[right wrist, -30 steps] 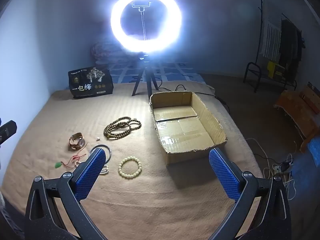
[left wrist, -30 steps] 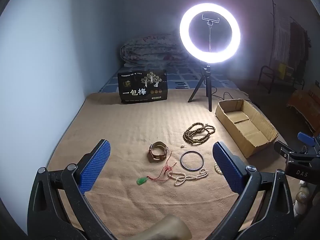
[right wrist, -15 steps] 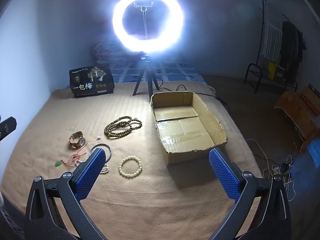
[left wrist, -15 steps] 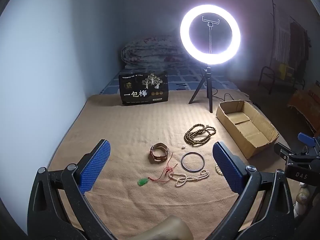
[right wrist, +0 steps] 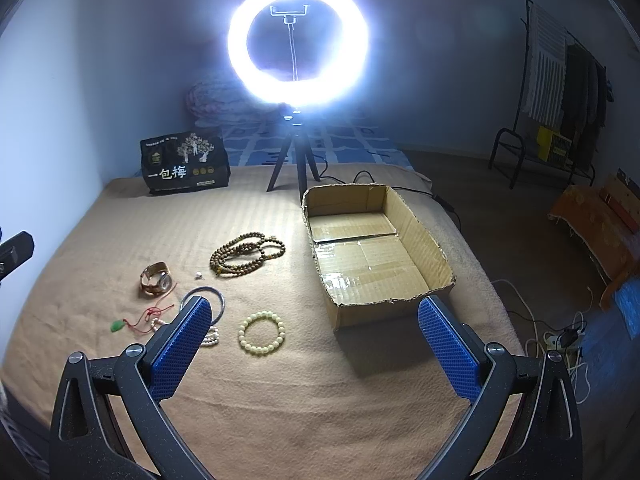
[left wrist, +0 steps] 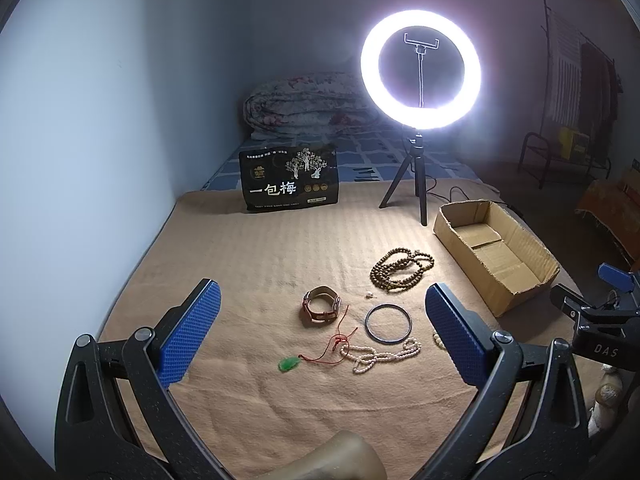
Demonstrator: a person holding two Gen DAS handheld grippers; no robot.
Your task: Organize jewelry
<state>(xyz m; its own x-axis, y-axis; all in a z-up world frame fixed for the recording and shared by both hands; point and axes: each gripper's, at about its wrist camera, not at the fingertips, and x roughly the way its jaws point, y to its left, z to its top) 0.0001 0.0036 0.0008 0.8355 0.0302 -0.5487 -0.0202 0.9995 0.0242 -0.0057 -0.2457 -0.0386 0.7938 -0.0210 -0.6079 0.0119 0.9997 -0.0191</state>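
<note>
Jewelry lies on a tan blanket: a brown bead necklace (left wrist: 401, 270) (right wrist: 247, 253), a watch (left wrist: 321, 307) (right wrist: 155, 279), a dark bangle (left wrist: 388, 323) (right wrist: 204, 300), a green pendant on red cord (left wrist: 289, 364) (right wrist: 117, 325), a pearl strand (left wrist: 380, 356), and a cream bead bracelet (right wrist: 262, 330). An empty cardboard box (left wrist: 496, 254) (right wrist: 372, 248) lies to the right. My left gripper (left wrist: 320, 330) is open above the pendant and bangle. My right gripper (right wrist: 312, 344) is open over the box's near corner; it also shows in the left wrist view (left wrist: 600, 312).
A lit ring light on a tripod (left wrist: 420, 120) (right wrist: 296, 92) stands behind the box. A black snack bag (left wrist: 290, 180) (right wrist: 184, 164) stands at the back. A wall (left wrist: 80, 120) bounds the left. Cables (right wrist: 552, 332) lie on the floor right of the bed.
Both grippers have drawn back and up very slightly, so the jewelry sits a little farther ahead. Nothing was taken hold of or moved.
</note>
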